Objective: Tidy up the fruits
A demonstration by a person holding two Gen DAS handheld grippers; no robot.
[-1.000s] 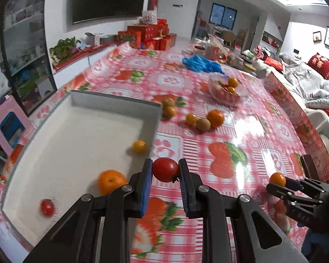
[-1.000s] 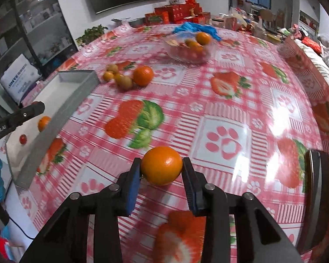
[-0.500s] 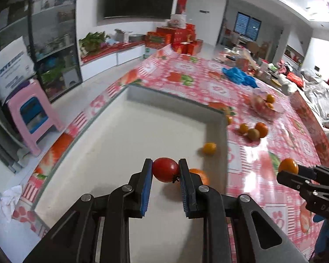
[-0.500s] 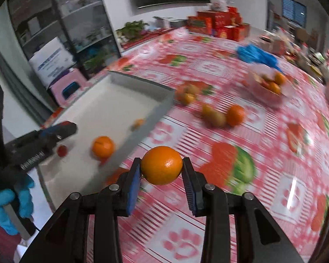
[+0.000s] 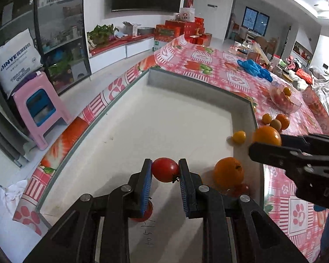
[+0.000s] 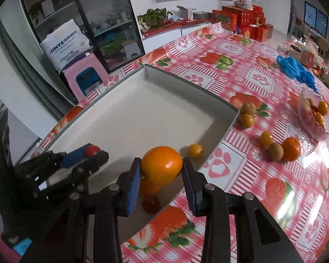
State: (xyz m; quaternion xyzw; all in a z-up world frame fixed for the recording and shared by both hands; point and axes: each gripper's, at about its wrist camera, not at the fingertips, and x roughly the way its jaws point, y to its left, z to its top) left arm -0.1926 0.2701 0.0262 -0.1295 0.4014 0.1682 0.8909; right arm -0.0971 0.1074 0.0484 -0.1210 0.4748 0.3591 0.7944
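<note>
While the left claw [image 5: 165, 171] grips a red tomato [image 5: 164, 169] between its blue pads, it hangs over the near part of the white tray [image 5: 164, 114], the tomato clear of the tray floor. Right claw [image 6: 161, 169] is closed on a large orange [image 6: 161, 165], held above the tray's near right wall; in the left wrist view this claw [image 5: 265, 141] enters from the right with the same orange [image 5: 266, 135] at its tip. Lying in the tray: a second orange [image 5: 228, 171] near the right wall, a small yellow-orange fruit [image 5: 239, 136] farther along that wall, a small red tomato [image 6: 151, 203] just beside the second orange, and another red fruit [image 5: 142, 213] partly hidden under the left claw's finger. Outside the tray, on the red-checked table [image 6: 241, 171], sit four small fruits and one orange [image 6: 291, 149] in loose groups. A clear bowl [image 6: 313, 118] holding more fruit stands farther right, well apart from the tray.
</note>
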